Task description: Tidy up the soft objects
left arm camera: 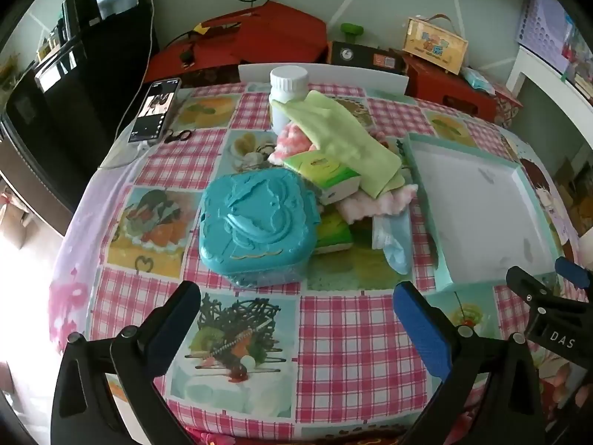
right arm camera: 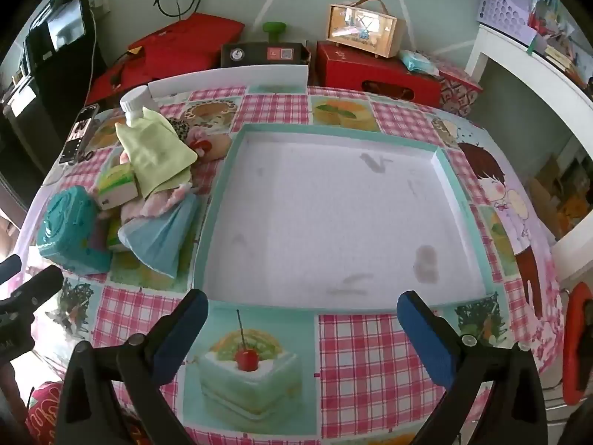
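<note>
A heap lies on the patterned tablecloth: a light green cloth (left arm camera: 344, 137) (right arm camera: 157, 152) draped over a white bottle (left arm camera: 287, 92) (right arm camera: 135, 105), pink fluffy fabric (left arm camera: 296, 141) (right arm camera: 163, 200), green tissue packs (left arm camera: 326, 174) (right arm camera: 116, 185) and a blue cloth (left arm camera: 394, 241) (right arm camera: 163, 239). A teal lidded box (left arm camera: 257, 226) (right arm camera: 70, 235) stands in front of the heap. An empty shallow teal-rimmed tray (left arm camera: 426, 193) (right arm camera: 218, 193) sits to the right. My left gripper (left arm camera: 296, 319) hovers open, short of the teal box. My right gripper (right arm camera: 302, 330) hovers open before the tray's near rim, nothing between its fingers.
A phone (left arm camera: 155, 109) (right arm camera: 79, 133) and small scissors (left arm camera: 178, 135) lie at the table's far left. Red boxes (right arm camera: 374, 72), a wooden case (right arm camera: 361, 31) and a white board (left arm camera: 322, 74) stand behind the table. A white shelf (right arm camera: 526, 74) is at the right.
</note>
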`<state>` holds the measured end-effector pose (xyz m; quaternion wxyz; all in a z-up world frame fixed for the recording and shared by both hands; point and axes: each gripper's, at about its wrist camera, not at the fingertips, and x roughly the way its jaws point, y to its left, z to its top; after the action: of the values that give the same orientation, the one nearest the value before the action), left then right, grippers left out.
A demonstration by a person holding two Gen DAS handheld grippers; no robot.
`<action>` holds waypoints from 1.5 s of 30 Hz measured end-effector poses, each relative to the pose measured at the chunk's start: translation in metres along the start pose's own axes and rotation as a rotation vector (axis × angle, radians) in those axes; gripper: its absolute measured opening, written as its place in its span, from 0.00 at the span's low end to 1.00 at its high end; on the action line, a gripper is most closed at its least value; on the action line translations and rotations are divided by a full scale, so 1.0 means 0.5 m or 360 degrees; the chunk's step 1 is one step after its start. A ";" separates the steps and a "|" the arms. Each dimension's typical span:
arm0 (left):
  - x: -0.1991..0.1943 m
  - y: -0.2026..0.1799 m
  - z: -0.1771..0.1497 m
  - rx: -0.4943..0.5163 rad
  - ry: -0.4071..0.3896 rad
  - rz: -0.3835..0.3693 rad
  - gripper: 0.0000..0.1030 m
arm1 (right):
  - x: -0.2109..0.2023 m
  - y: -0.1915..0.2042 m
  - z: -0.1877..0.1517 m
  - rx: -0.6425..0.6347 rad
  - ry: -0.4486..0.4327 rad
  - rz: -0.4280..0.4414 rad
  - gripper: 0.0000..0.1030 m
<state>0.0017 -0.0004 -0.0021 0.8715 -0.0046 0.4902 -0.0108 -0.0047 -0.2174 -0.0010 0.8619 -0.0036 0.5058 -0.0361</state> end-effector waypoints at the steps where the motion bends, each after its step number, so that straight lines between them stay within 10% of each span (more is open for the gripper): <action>1: 0.002 -0.001 0.000 0.0010 0.0000 0.0002 1.00 | 0.001 0.001 0.000 -0.0006 0.0008 -0.0015 1.00; 45: 0.000 -0.007 -0.028 0.0046 0.0016 0.0030 1.00 | -0.025 -0.007 0.002 -0.0004 -0.0013 -0.0029 1.00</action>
<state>-0.0105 -0.0037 -0.0093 0.8690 0.0125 0.4945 -0.0097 -0.0102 -0.2202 0.0104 0.8635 -0.0094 0.5023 -0.0434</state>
